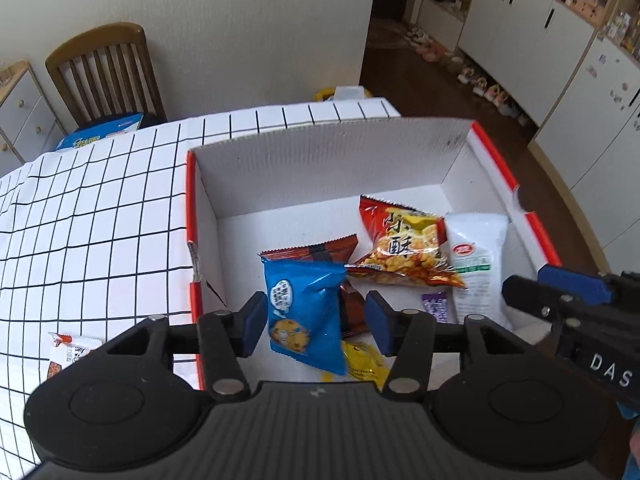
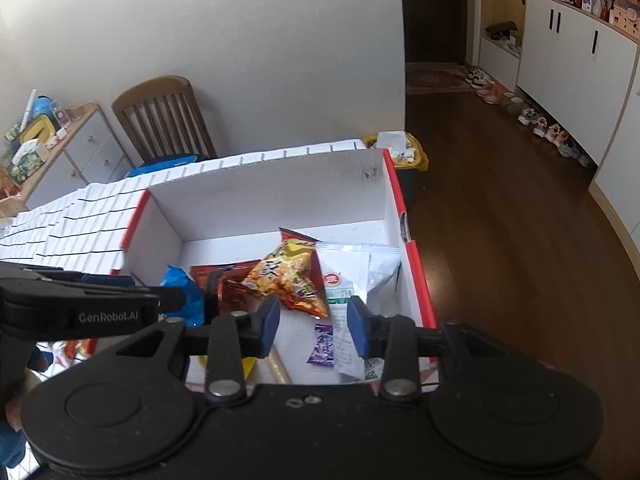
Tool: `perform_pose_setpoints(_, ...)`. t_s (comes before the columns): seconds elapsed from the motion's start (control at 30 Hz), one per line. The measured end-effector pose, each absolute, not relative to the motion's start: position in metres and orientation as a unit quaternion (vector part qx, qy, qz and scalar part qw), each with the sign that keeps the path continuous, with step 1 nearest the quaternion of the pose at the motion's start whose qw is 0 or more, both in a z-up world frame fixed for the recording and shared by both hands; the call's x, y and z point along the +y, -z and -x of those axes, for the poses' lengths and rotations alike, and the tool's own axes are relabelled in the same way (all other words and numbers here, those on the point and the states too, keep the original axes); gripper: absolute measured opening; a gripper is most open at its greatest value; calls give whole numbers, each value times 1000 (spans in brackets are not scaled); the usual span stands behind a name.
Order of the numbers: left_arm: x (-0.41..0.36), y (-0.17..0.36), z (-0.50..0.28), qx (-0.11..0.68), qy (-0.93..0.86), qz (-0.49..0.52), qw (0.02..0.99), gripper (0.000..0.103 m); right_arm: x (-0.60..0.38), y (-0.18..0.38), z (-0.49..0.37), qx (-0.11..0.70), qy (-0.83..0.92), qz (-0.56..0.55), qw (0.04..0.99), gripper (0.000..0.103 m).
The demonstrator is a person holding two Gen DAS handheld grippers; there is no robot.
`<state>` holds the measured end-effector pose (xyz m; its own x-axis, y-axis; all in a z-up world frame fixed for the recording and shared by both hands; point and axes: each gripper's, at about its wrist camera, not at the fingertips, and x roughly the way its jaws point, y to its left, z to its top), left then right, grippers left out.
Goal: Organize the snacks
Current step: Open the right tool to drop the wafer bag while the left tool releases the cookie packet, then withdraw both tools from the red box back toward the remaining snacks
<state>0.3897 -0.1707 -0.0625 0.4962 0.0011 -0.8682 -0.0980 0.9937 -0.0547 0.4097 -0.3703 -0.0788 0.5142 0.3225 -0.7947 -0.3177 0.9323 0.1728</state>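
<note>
A white cardboard box (image 1: 320, 168) with a red rim stands on the table and holds several snack packets. My left gripper (image 1: 316, 324) hovers open over its near left part. A blue cookie packet (image 1: 304, 312) lies between its fingers, with a gap on the right side. Behind it lie a brown-red packet (image 1: 316, 250), a red-and-yellow packet (image 1: 404, 248), a white packet (image 1: 476, 264), a small purple one (image 1: 438, 306) and a yellow one (image 1: 364, 364). My right gripper (image 2: 314, 330) is open and empty above the purple packet (image 2: 322, 344) and white packet (image 2: 352, 272) in the box (image 2: 260, 200).
The table wears a white grid-pattern cloth (image 1: 100, 220). One more snack packet (image 1: 68, 352) lies on it left of the box. A wooden chair (image 1: 104, 72) with a blue carton (image 1: 104, 132) stands behind. A bin (image 2: 408, 152) sits past the table's far corner.
</note>
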Motion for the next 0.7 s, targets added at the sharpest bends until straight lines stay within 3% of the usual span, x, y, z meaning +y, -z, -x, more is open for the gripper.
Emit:
perform_pose_setpoints(0.07,-168,56,-384,495,-27,54,867,53,-371,73,-405,453,-187,-4,871,44)
perform_pose_setpoints(0.7,-147,-4,-312,431,-25,64,900,54,-353,22,-354,406,-246,-7,880,65)
